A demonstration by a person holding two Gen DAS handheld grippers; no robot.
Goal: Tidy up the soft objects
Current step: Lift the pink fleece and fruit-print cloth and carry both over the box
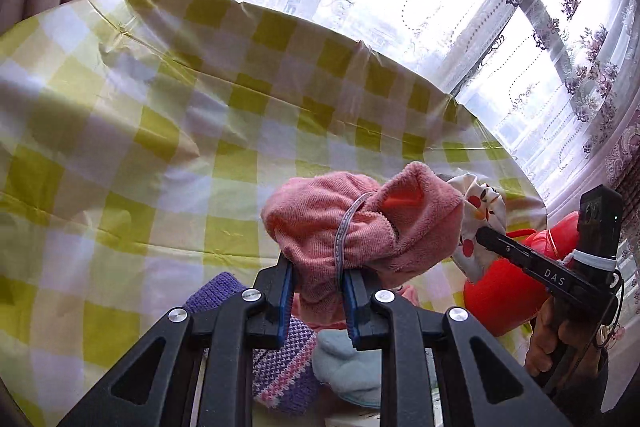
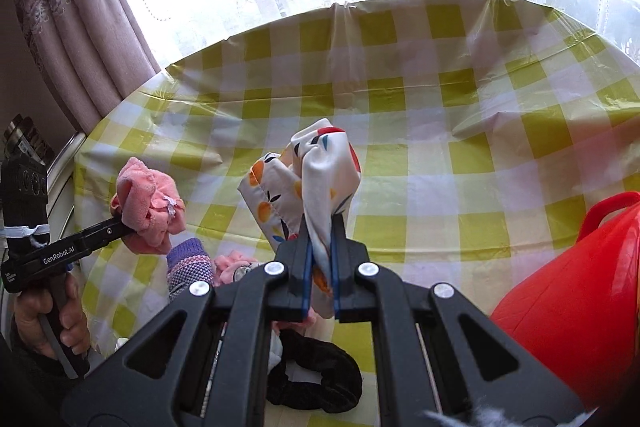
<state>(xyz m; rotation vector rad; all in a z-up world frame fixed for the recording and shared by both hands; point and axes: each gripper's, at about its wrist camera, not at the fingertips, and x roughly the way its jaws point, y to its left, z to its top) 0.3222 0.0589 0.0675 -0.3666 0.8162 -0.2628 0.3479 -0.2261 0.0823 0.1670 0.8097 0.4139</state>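
Note:
My left gripper [image 1: 318, 267] is shut on a pink towel cloth [image 1: 360, 223] and holds it above the table; it also shows in the right wrist view [image 2: 150, 205]. My right gripper [image 2: 320, 231] is shut on a white fruit-print cloth [image 2: 316, 167], lifted above the table; the cloth also shows in the left wrist view [image 1: 480, 211]. A purple knit item [image 1: 280, 363], a light blue soft item [image 1: 348, 367], a pink scrunchie [image 2: 230, 265] and a black scrunchie [image 2: 316, 375] lie on the table below.
The table has a yellow-and-white checked cloth [image 2: 440, 107]. A red plastic basket [image 2: 580, 291] stands at the right, also in the left wrist view [image 1: 508, 291]. Curtains and a bright window are behind the table.

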